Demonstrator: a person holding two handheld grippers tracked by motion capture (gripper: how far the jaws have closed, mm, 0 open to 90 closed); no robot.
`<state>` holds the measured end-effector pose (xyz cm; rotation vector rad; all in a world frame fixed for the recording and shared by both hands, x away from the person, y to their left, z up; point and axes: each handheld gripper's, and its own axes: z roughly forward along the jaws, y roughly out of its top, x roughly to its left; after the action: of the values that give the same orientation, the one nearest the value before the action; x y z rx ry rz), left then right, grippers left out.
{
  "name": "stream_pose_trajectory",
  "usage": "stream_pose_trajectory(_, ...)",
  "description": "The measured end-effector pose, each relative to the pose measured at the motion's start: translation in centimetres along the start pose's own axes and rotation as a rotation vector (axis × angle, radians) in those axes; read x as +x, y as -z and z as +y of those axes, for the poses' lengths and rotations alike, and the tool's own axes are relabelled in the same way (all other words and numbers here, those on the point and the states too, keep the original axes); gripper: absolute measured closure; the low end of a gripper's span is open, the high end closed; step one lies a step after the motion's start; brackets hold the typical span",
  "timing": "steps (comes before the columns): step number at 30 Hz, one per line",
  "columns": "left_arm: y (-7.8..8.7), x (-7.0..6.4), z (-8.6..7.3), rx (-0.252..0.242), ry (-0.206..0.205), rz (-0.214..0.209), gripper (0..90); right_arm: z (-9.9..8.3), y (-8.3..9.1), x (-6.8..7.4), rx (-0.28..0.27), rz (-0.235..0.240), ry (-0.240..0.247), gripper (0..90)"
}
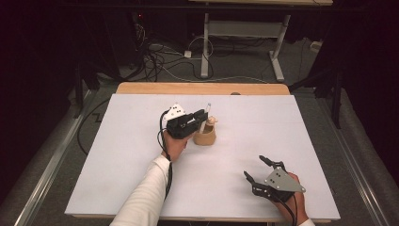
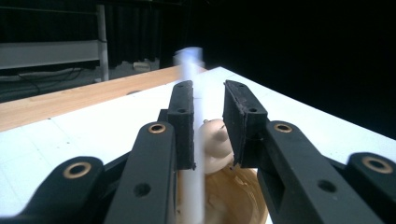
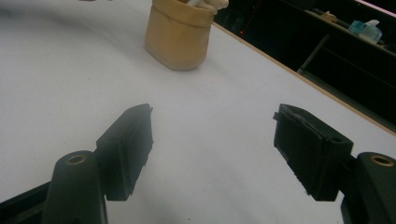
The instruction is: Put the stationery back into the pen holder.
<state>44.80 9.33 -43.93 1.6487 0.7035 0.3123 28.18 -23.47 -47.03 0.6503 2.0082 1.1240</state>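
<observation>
Left gripper (image 1: 200,118) over the tan cup (image 1: 205,136), jaws a narrow gap apart. White stick (image 2: 191,140) upright between them, flush against the near face of the left jaw, clear of the right; whether truly pinched, cannot tell. Lower end of the stick down inside the cup, blurred top above the jaw tips. Small tan rounded piece (image 2: 216,144) in the cup mouth just beyond the jaws.

Right gripper (image 1: 263,173) low over the white table (image 1: 117,155), jaws spread wide, nothing between. Cup (image 3: 180,35) well ahead, slightly left of the jaw line.
</observation>
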Motion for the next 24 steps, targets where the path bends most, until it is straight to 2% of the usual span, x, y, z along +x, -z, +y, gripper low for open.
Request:
stream_pose_trajectory(1,0.1,0.0,0.1,-0.001,-0.004,0.001,68.9,0.0,0.0,0.0,0.001,0.0,0.001,28.0)
stream_pose_trajectory(10,0.9,-0.2,0.8,-0.003,-0.043,0.022,68.8,0.1,0.0,0.1,0.001,-0.001,0.006,28.0)
stream_pose_trajectory(17,1.2,-0.7,1.4,0.013,-0.118,0.052,64.4,0.1,0.1,0.1,-0.004,-0.002,0.007,28.1)
stream_pose_trajectory(22,1.5,-1.1,1.8,0.04,-0.181,0.069,57.7,0.2,0.1,0.1,-0.006,-0.002,0.006,28.1)
stream_pose_trajectory(24,1.6,-1.2,2.0,0.049,-0.2,0.079,52.1,0.2,0.1,0.1,-0.006,-0.001,0.007,28.1)
